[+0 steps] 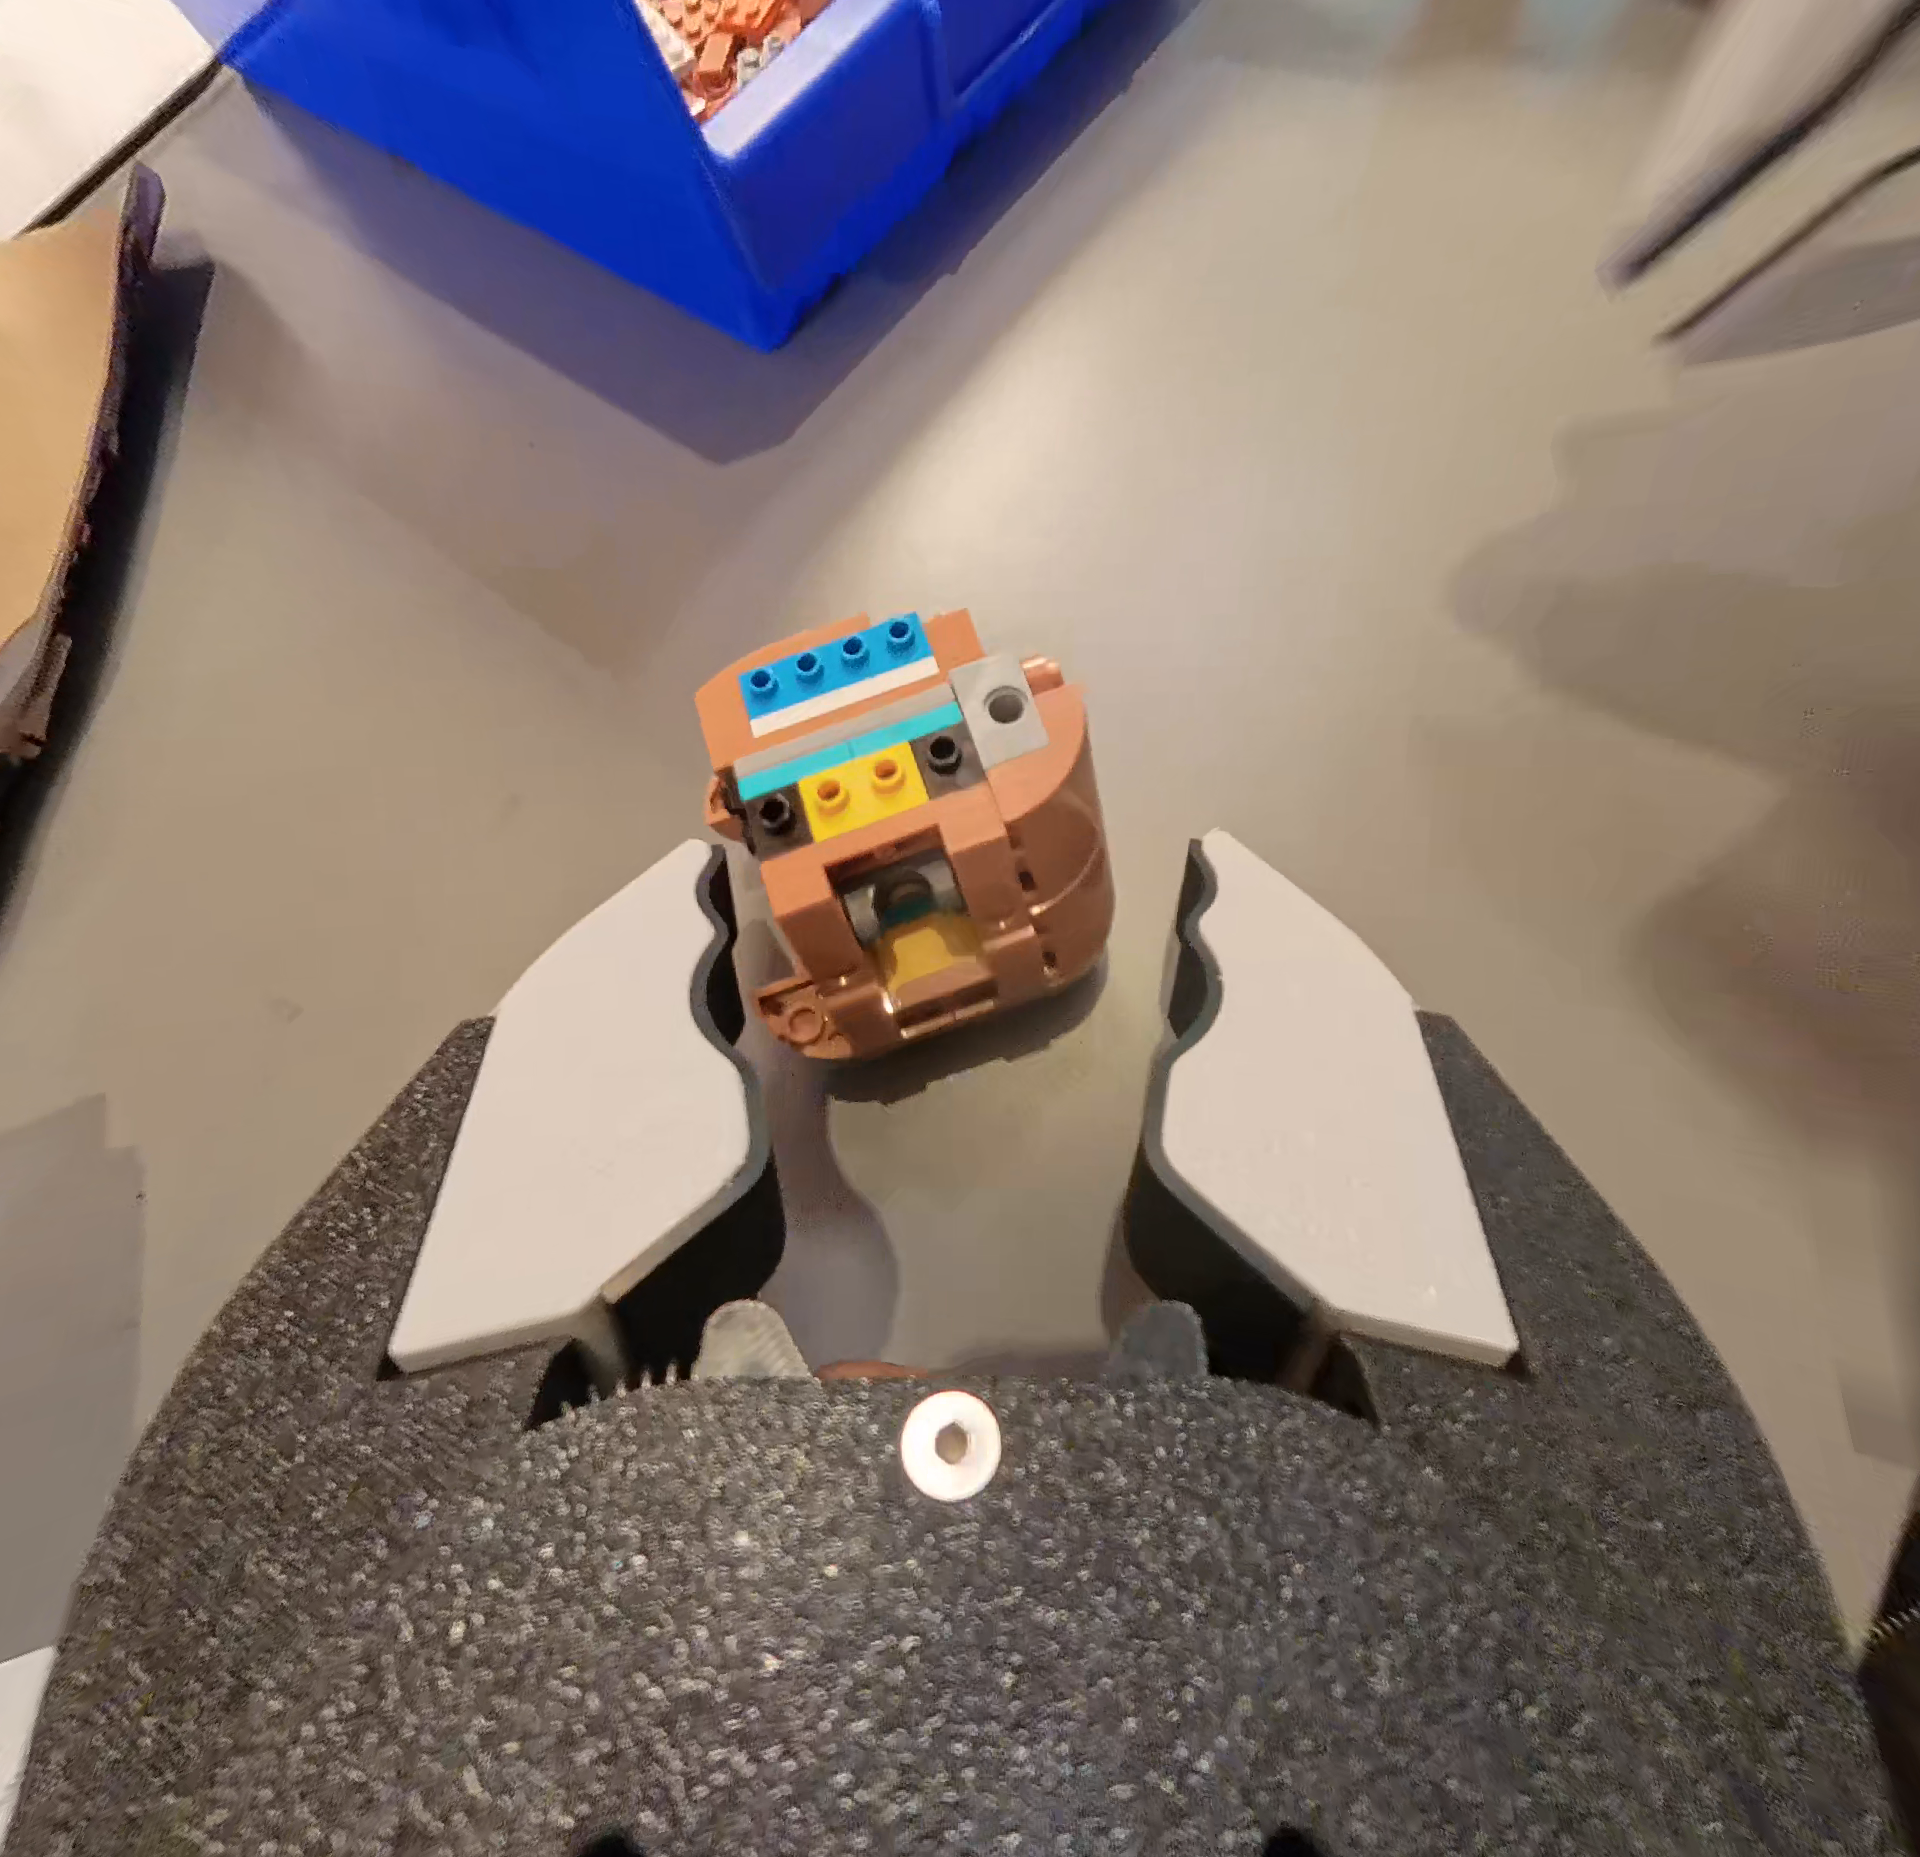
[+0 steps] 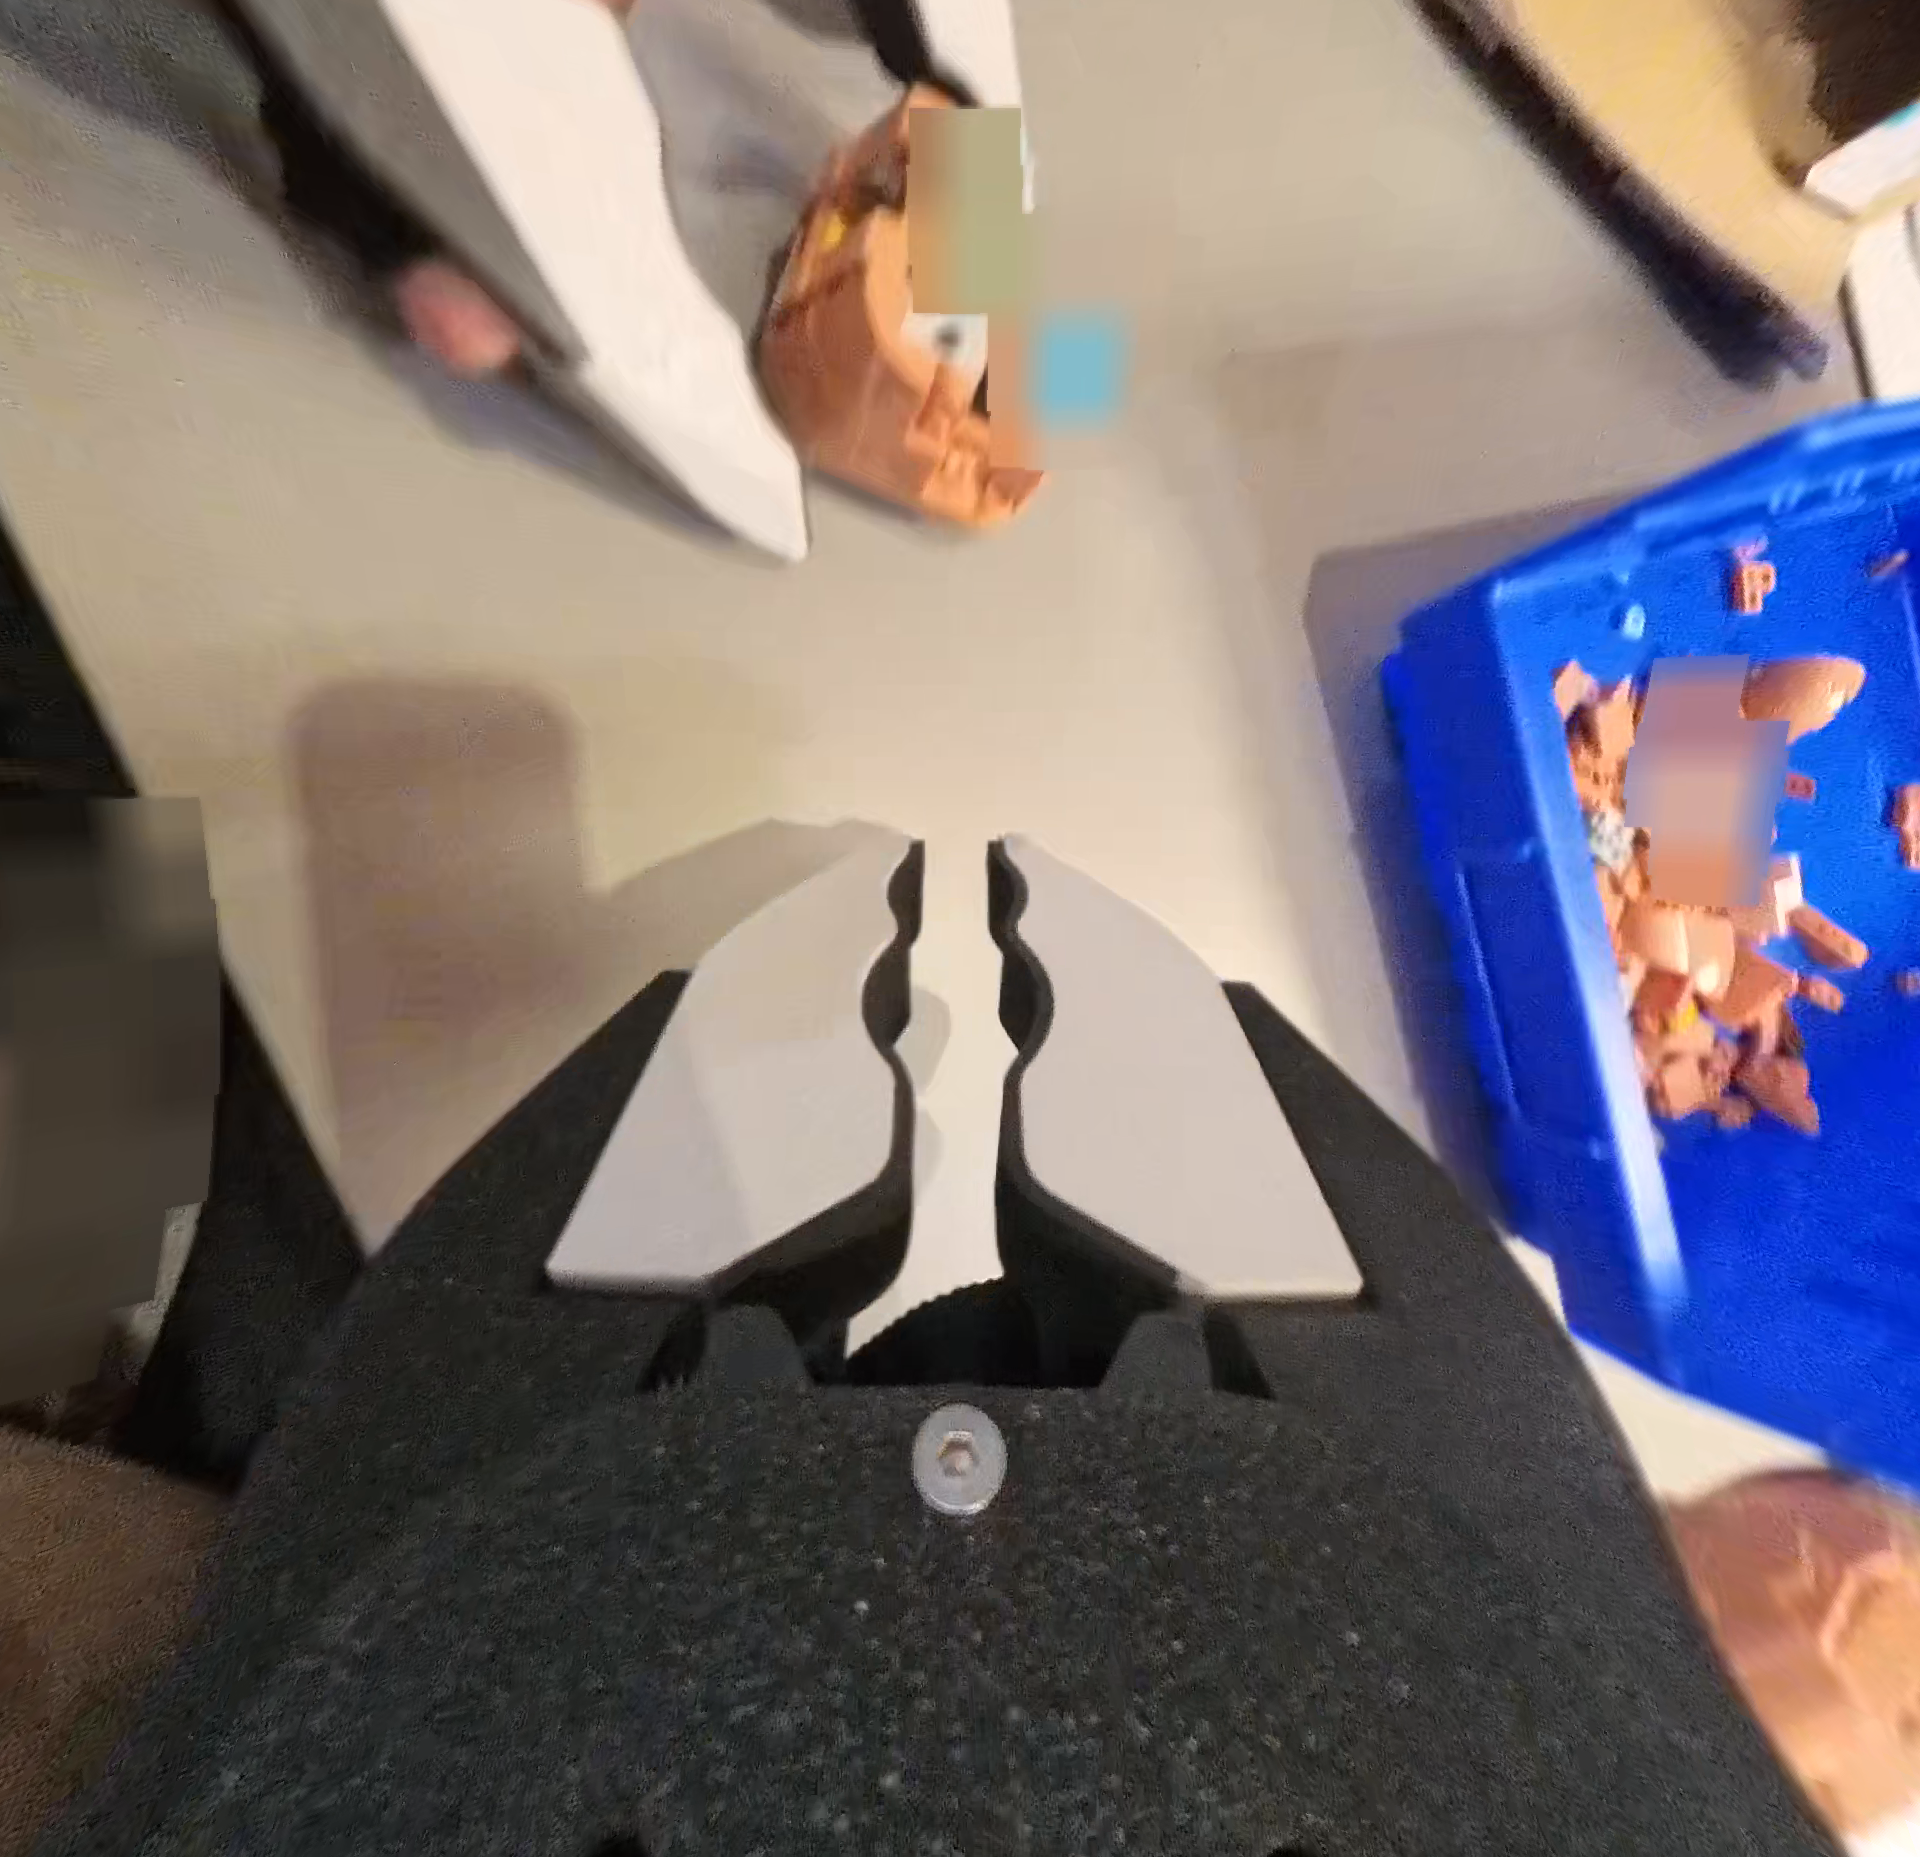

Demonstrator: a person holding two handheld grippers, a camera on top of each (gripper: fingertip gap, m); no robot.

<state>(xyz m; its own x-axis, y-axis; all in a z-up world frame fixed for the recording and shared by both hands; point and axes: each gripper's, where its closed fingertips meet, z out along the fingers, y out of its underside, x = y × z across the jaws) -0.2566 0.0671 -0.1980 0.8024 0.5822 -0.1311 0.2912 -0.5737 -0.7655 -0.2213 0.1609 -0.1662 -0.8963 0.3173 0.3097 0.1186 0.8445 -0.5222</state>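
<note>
The grey bench carries a blue bin of loose brown bricks at its far side. Nearer, a brown brick model with blue, yellow and teal pieces rests on the bench between the tips of the left tongs, which are spread wide and grip nothing. The right tongs stand narrow, a slim gap between them, empty above bare bench.
</note>
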